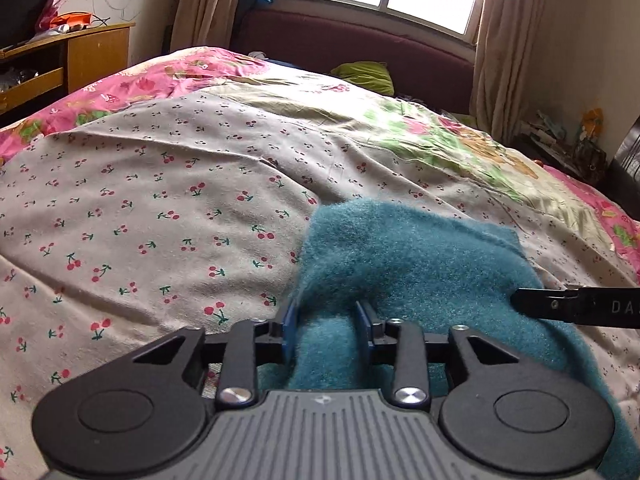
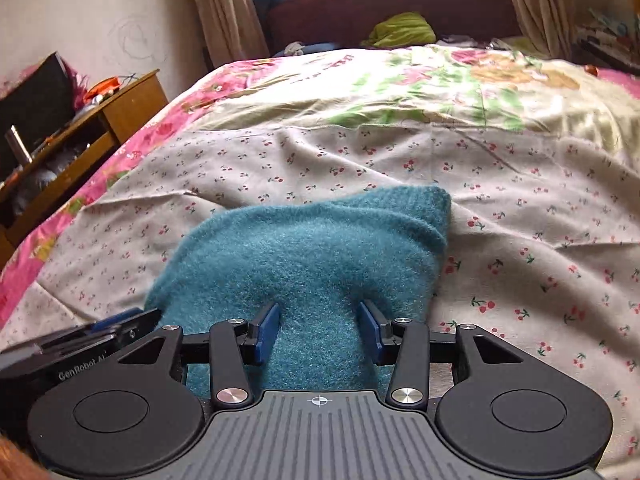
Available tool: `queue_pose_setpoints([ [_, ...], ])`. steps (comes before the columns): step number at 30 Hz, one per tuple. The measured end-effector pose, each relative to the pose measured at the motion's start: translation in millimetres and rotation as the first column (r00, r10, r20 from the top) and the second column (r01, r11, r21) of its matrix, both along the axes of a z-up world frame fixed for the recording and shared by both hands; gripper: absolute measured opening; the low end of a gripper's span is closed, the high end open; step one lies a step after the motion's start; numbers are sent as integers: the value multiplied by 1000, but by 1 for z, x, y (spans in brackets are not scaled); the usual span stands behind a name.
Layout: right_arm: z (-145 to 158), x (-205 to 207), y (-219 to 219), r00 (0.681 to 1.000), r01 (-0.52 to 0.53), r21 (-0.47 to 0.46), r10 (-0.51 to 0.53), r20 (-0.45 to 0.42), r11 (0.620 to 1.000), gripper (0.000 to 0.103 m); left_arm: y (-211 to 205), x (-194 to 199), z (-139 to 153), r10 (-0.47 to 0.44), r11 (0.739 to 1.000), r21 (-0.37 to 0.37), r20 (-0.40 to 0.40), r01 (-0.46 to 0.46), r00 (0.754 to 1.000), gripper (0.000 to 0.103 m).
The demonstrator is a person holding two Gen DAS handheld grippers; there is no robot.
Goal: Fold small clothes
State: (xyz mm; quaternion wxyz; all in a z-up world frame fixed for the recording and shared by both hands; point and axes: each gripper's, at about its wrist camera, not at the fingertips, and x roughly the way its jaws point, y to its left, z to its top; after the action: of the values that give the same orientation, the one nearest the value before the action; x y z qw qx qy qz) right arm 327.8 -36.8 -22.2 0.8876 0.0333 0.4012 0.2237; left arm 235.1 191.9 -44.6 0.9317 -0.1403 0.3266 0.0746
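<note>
Teal fleece garment [image 1: 400,252] between left hand-held gripper [image 1: 329,328] fingers

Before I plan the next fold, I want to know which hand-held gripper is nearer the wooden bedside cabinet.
Left. The left hand-held gripper grips the teal fuzzy garment on its cabinet side; the right hand-held gripper grips it on the far side.

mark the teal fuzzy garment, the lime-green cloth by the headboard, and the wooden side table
fuzzy teal knit garment [image 2: 316,240], right wrist view, raised middle of the fabric
crumpled lime-green cloth [image 2: 402,29], right wrist view, centre of the bundle
orange-brown wooden side table [image 1: 98,54], left wrist view, side panel
</note>
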Motion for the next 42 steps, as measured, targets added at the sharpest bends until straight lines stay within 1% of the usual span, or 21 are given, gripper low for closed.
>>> queue_pose_setpoints([
  [2,-3,-5,-1,1000,0,1,0,16,1000,43,3,-1,-1,2,1000,-21,1,-2,1000,54],
  [5,11,-15,-6,1000,21,4,-21,19,1000,43,9,-10,5,9,997,-81,10,-8,1000,54],
  [6,18,-22,-9,999,23,9,-23,37,1000,43,8,-15,10,8,997,-72,14,-7,1000,54],
  [9,38,-54,-22,995,3,42,-7,96,999,43,-4,-29,26,-1,1000,15,32,1,999,53],
  [11,44,-78,-33,994,-12,64,5,109,998,44,-9,-39,33,-14,999,35,37,12,999,53],
  [13,41,-97,-41,996,-16,75,10,91,997,44,-12,-46,35,-19,999,31,30,18,999,53],
  [14,35,-105,-44,998,-20,72,15,68,997,44,-13,-47,34,-19,999,34,19,19,1000,53],
  [16,17,-112,-40,1000,-11,10,10,22,1000,43,-18,-47,28,-25,999,40,-32,27,999,53],
  [17,8,-114,-38,1000,-8,-4,8,4,1000,45,-20,-47,25,-29,999,44,-52,31,998,53],
  [19,0,-115,-37,1000,1,-10,-1,-28,1000,45,-24,-49,22,-36,997,58,-74,41,997,54],
  [21,5,-120,-43,999,20,31,-19,-32,999,45,-27,-52,25,-34,997,73,-90,41,995,54],
  [24,17,-135,-51,1000,18,81,-17,-12,997,45,-37,-62,33,-40,992,114,-95,51,995,54],
  [27,14,-146,-53,1000,11,78,-9,-22,997,45,-45,-71,36,-53,990,126,-99,65,994,54],
  [29,9,-150,-54,999,20,78,-17,-43,997,45,-51,-73,33,-55,987,146,-125,73,991,54],
  [32,9,-158,-59,999,30,94,-26,-48,995,45,-55,-78,29,-60,984,156,-153,84,986,54],
  [35,12,-164,-62,999,32,111,-27,-45,993,45,-59,-84,32,-62,983,160,-156,87,986,54],
  [42,13,-176,-64,999,30,117,-25,-41,993,45,-74,-99,36,-92,978,174,-161,120,983,54],
])
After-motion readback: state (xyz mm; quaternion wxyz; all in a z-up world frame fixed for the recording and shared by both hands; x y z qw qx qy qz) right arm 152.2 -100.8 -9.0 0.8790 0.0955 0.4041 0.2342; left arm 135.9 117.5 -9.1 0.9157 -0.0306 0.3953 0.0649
